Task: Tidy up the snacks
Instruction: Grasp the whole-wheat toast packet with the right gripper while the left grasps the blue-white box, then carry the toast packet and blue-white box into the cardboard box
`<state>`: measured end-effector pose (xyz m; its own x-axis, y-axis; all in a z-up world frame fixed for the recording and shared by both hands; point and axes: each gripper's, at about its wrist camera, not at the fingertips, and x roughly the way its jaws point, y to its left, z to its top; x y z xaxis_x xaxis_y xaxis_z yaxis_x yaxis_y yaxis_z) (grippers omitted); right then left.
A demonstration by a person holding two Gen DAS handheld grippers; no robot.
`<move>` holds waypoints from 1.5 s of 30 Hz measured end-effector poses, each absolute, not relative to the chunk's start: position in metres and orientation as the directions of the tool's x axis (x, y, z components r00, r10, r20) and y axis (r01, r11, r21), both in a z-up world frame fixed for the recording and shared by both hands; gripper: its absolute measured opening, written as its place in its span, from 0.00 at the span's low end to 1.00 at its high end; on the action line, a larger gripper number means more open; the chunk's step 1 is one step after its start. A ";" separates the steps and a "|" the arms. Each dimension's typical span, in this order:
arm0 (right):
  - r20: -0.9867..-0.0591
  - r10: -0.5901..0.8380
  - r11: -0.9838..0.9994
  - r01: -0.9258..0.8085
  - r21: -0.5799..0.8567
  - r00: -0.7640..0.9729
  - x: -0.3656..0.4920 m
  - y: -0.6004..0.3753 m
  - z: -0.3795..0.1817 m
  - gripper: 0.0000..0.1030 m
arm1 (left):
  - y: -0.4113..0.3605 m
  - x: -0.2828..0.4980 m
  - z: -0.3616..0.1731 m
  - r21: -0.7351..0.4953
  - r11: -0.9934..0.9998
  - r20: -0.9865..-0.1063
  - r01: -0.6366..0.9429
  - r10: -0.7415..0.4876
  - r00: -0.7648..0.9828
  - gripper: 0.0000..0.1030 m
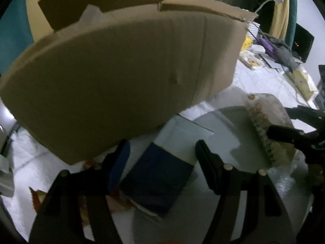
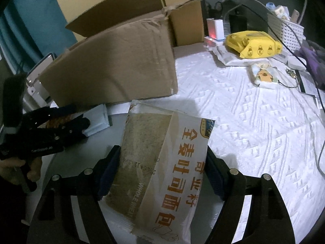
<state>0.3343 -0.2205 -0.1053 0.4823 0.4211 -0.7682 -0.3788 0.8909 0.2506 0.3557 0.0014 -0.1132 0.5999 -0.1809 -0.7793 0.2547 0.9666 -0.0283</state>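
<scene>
the right gripper (image 2: pixel 162 174) holds a bread bag (image 2: pixel 160 162), a pack of whole wheat toast. its two pads press on the long sides of the bag, so the jaws stand wide only because the bag is wide. in the right wrist view the bag fills the lower middle of the frame, and its long axis runs from the bottom edge up toward the box (image 2: pixel 113 65), along the fingers. the far end of the bag is near the bottom edge of the box wall but does not touch it. the open top of the box is higher, in the upper middle of the frame, so i judge the bag must rise and go forward over the wall before it can drop in.

the left gripper (image 1: pixel 160 156) is about half open. a dark blue packet (image 1: pixel 156 179) lies between its fingers in the lower middle of the left wrist view; whether the pads touch it i cannot tell, the picture is dark and blurred. the box fills the upper left of that view, very close.

the right hand is the one loaded, and the box lies straight ahead of it.
</scene>
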 end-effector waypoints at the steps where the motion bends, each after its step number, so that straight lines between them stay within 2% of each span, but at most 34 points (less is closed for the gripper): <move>1: -0.769 0.421 0.891 -0.379 0.251 0.482 0.334 -0.220 -0.105 0.78 | 0.000 0.354 -0.113 -0.032 0.965 -0.783 0.260 -0.186 0.594 0.66; 11: -0.757 0.416 0.892 -0.389 0.232 0.504 0.319 -0.219 -0.097 0.78 | -0.021 0.327 -0.120 0.064 0.948 -0.779 0.312 -0.148 0.609 0.65; 12: -0.754 0.417 0.892 -0.389 0.231 0.508 0.317 -0.220 -0.095 0.78 | -0.021 0.325 -0.121 0.059 0.947 -0.781 0.316 -0.154 0.606 0.50; 13: -0.751 0.417 0.892 -0.389 0.230 0.512 0.314 -0.221 -0.094 0.78 | -0.019 0.323 -0.122 0.012 0.946 -0.787 0.323 -0.190 0.587 0.50; 17: -0.741 0.419 0.892 -0.392 0.227 0.525 0.304 -0.222 -0.086 0.78 | -0.022 0.306 -0.121 0.016 0.942 -0.780 0.334 -0.198 0.594 0.49; 22: -0.727 0.431 0.883 -0.414 0.220 0.535 0.292 -0.220 -0.073 0.78 | -0.022 0.279 -0.114 -0.053 0.947 -0.765 0.316 -0.242 0.597 0.49; 30: -0.698 0.458 0.865 -0.458 0.206 0.550 0.279 -0.216 -0.048 0.78 | -0.018 0.243 -0.079 -0.172 0.956 -0.694 0.239 -0.290 0.659 0.49; 45: -0.646 0.509 0.831 -0.520 0.197 0.569 0.292 -0.203 -0.008 0.78 | 0.019 0.243 0.000 -0.166 0.975 -0.560 0.145 -0.214 0.800 0.49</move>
<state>0.2923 -0.2029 -0.0079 0.5692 0.5086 -0.6460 -0.5196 0.8315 0.1968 0.2427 0.0195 -0.0001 0.8004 -0.2141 -0.5599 0.1449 0.9754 -0.1659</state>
